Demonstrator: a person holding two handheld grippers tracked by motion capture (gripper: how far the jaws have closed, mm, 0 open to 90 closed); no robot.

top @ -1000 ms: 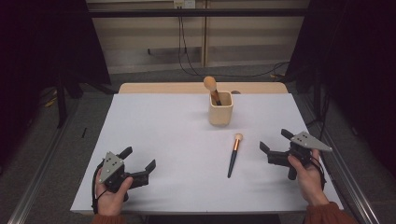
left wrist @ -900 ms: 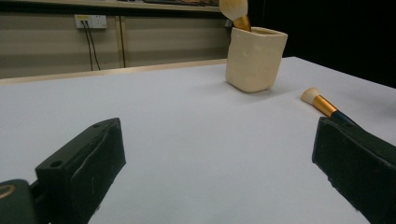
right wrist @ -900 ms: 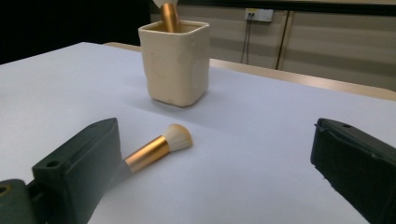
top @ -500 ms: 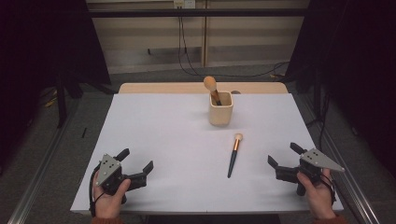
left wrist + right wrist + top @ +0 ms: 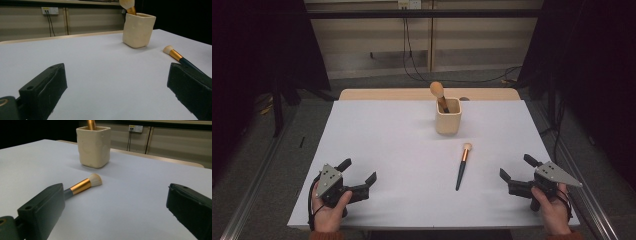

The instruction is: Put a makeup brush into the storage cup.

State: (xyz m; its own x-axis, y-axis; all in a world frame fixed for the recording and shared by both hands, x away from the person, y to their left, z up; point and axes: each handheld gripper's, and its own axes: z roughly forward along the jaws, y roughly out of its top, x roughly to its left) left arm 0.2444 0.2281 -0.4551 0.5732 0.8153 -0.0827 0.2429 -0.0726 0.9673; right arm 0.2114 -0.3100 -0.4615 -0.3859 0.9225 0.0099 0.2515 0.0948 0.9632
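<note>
Two grippers, both w/ jaws spread wide, holding nothing. Loose brush [image 5: 461,166] lies flat mid-table, approx 5 o'clock of the cup [image 5: 448,116]. Looks like pre-grab stage imo: right gripper [image 5: 516,175] needs to swing toward 9 o'clock, straddle the handle. Left gripper [image 5: 360,179] idles.

On the white-topped desk [image 5: 377,145], a cream square ceramic cup [image 5: 448,117] stands toward the back, holding a round-headed brush [image 5: 439,94]; a dark-handled makeup brush [image 5: 462,164] lies before it.
</note>
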